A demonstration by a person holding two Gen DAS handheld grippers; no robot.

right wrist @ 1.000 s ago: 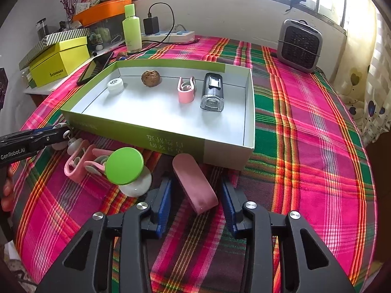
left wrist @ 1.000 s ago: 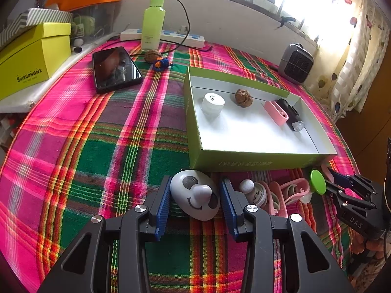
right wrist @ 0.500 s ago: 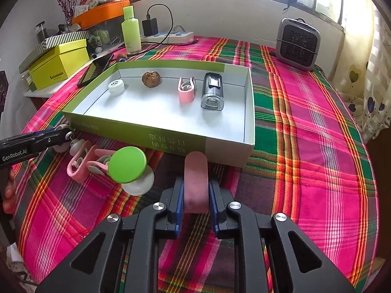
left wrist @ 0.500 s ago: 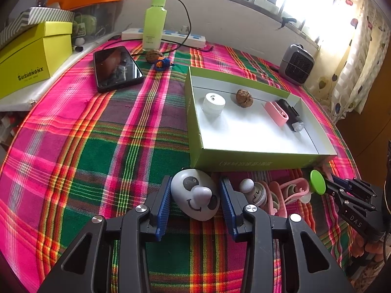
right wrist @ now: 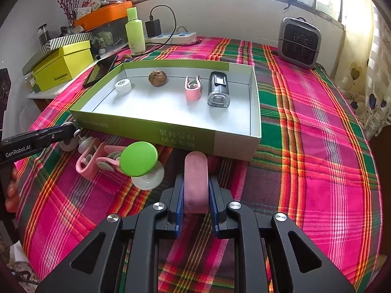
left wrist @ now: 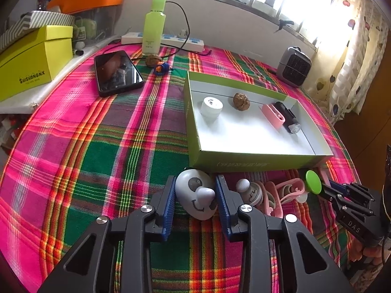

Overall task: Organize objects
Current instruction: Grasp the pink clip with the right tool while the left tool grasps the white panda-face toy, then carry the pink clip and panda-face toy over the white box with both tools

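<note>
Now the right gripper jaws pinch the pink case; the left gripper jaws, just closing, flank the panda egg, touching its sides.

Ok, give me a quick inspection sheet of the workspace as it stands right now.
Surface: plaid cloth over the table, lying flat.
Job's things: green tray holds a white cap, walnut, pink clip and bike light. Face toy and pink case lie outside it, in front.
Clutter: pink clips and a green disc in a heap in front of the tray; phone, bottle, second walnut.
Grippers: left gripper has just been closing, pads at the face toy's sides; right gripper shut on the pink case.
Cables: black charger lead into the power strip.
Surroundings: yellow box, small heater, window, curtain.
</note>
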